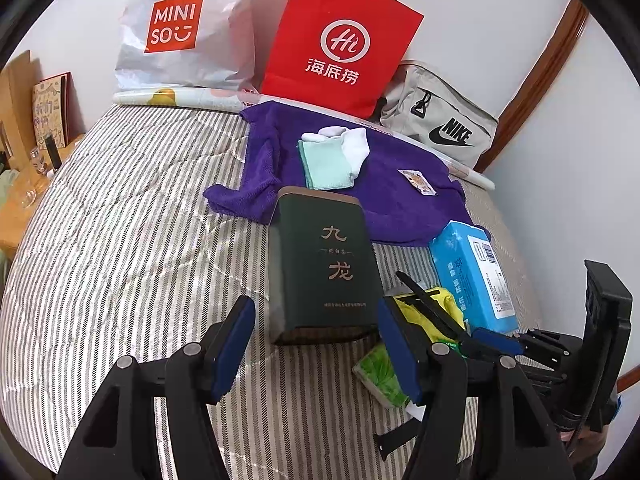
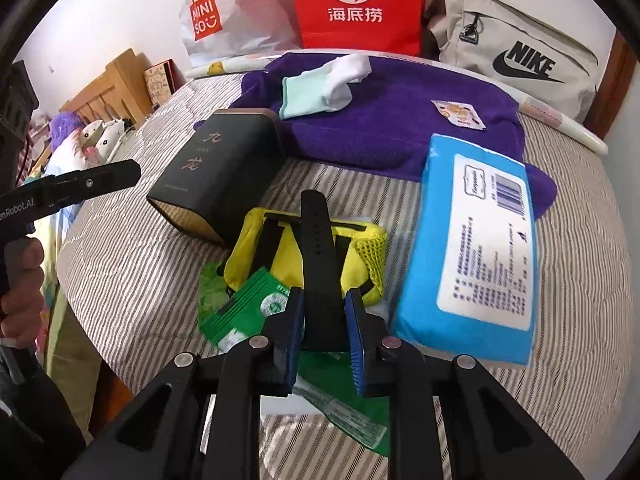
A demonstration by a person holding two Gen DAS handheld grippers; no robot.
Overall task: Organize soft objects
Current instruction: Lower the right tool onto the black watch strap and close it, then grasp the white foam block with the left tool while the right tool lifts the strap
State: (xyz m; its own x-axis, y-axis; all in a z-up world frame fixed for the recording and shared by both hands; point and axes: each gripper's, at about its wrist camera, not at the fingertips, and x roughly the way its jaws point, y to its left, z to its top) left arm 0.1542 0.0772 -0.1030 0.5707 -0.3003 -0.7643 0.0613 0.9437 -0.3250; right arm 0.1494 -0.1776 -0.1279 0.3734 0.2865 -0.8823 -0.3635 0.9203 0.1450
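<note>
The right gripper (image 2: pixel 323 334) has its blue pads closed on a black strap (image 2: pixel 318 240) – the strap lies over a yellow pouch (image 2: pixel 362 254) on the striped bed (image 2: pixel 132 280). The left gripper (image 1: pixel 316 344) is wide open and holds nothing, just before a dark green box (image 1: pixel 324 264). Further back, white socks (image 1: pixel 352 144) lie on a purple towel (image 1: pixel 396 196) – a blue tissue pack (image 2: pixel 472 248) lies just right of the pouch.

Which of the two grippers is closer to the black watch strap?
Right. The right gripper has its fingers on either side of the strap, which lies over a yellow pouch. The left gripper is open, off beside the green tin.
</note>
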